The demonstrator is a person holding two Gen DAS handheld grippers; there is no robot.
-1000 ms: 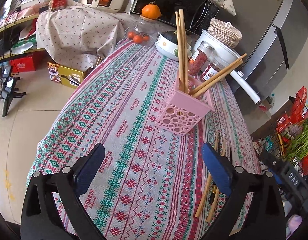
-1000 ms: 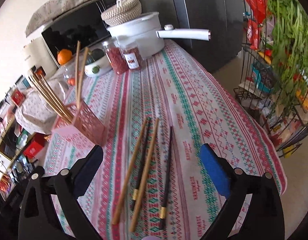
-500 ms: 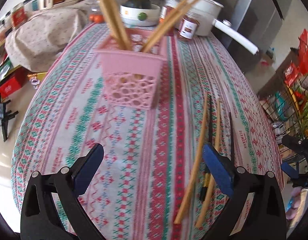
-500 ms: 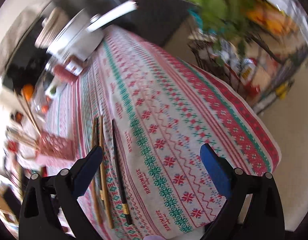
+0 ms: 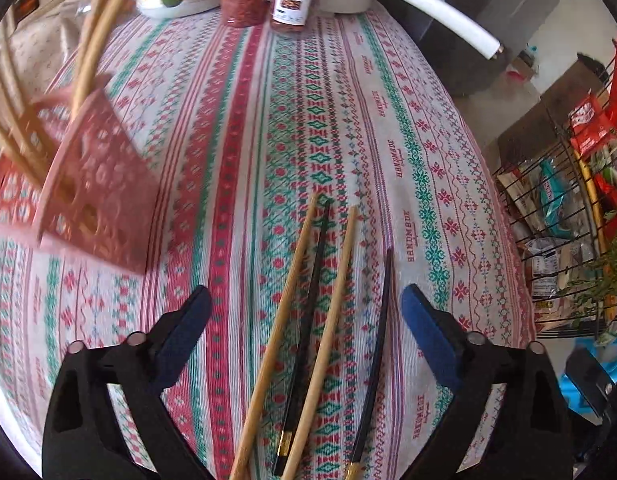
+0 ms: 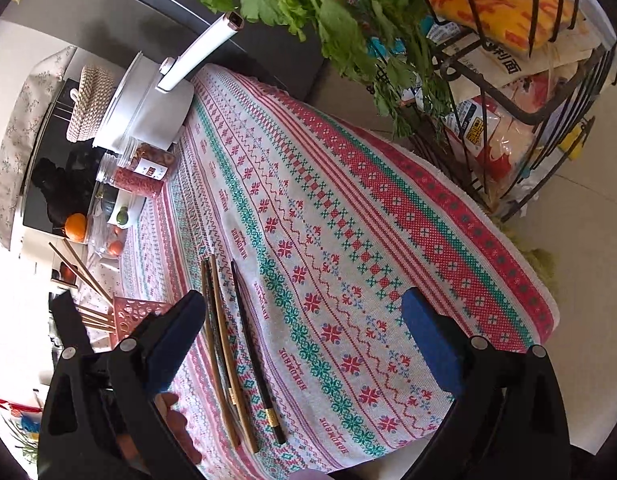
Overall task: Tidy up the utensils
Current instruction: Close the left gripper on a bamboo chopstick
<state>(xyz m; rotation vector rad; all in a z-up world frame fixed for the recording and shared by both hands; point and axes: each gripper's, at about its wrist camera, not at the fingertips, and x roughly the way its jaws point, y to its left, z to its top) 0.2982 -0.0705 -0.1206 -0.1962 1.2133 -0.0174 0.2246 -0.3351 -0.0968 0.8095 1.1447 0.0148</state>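
Left gripper [image 5: 304, 320] closing, unclenched, over four loose wooden and black chopsticks [image 5: 328, 328] near the patterned tablecloth's [image 5: 408, 128] front edge; right gripper [image 6: 304, 328] released, empty.

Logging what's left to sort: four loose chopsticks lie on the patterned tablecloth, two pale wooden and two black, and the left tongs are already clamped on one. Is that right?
Not quite. The left tongs hold nothing: in the left wrist view their jaws stand wide over the chopsticks and are closing. The rest holds: two pale wooden chopsticks and two black chopsticks lie loose on the patterned tablecloth.
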